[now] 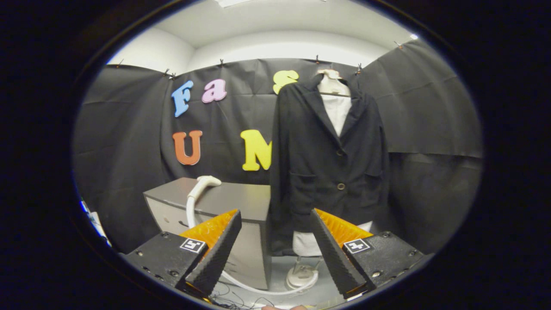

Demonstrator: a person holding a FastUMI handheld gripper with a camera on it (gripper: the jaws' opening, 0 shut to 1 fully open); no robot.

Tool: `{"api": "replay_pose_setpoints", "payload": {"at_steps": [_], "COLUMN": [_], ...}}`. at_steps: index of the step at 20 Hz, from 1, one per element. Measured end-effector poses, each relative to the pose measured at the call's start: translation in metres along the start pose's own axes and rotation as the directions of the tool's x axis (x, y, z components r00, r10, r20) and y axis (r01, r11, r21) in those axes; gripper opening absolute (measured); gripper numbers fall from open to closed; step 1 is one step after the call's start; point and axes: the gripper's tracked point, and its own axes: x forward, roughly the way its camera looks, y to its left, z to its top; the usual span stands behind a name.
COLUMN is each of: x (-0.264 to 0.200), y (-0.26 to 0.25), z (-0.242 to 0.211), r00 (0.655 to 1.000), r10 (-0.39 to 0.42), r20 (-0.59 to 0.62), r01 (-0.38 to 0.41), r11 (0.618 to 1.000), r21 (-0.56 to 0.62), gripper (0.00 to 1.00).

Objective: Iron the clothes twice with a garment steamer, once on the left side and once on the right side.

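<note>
A grey desk (232, 200) stands against the black cloth wall, beyond the spread fingers of the claw (274, 241), which grip nothing. The white steamer head (205, 182) rests on the desk top near its back edge, and its white hose (190, 211) drops over the front face to the pale floor (280, 269), curving toward the stand's round white base (301, 275).

Jacket (327, 159): black, buttoned, hung upright on a hanger over a white form, in front of the booth wall, beyond the fingers.
Steamer head (208, 181): white, laid on top of the grey cabinet (241, 200), left of the jacket.
Hose (191, 211): white, run down the cabinet front and curved along the floor to the white base (301, 275) below the jacket.
</note>
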Motion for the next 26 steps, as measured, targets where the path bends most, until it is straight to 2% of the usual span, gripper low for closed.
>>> {"api": "replay_pose_setpoints", "payload": {"at_steps": [5, 8, 12, 15, 17, 20, 22, 25, 26], "x": [0.054, 0.103, 0.168, 0.214, 0.244, 0.288, 0.303, 0.327, 0.333], "y": [0.08, 0.122, 0.19, 0.227, 0.24, 0.245, 0.252, 0.264, 0.264], "z": [0.014, 0.023, 0.03, 0.027, 0.022, 0.002, -0.016, -0.028, -0.033], "r00": [0.99, 0.975, 0.925, 0.883, 0.875, 0.872, 0.841, 0.813, 0.808], "r10": [0.135, 0.202, 0.352, 0.42, 0.418, 0.362, 0.359, 0.374, 0.362], "r20": [-0.05, -0.087, -0.142, -0.208, -0.243, -0.33, -0.404, -0.446, -0.464], "r01": [-0.133, -0.202, -0.353, -0.425, -0.43, -0.392, -0.392, -0.398, -0.39], "r11": [0.991, 0.979, 0.935, 0.905, 0.903, 0.92, 0.92, 0.916, 0.92], "r21": [0.025, 0.014, 0.015, 0.023, 0.006, -0.026, 0.002, 0.042, 0.038], "gripper": [1.0, 1.0, 1.0, 1.0, 1.0, 1.0, 0.99, 0.9, 0.84]}}
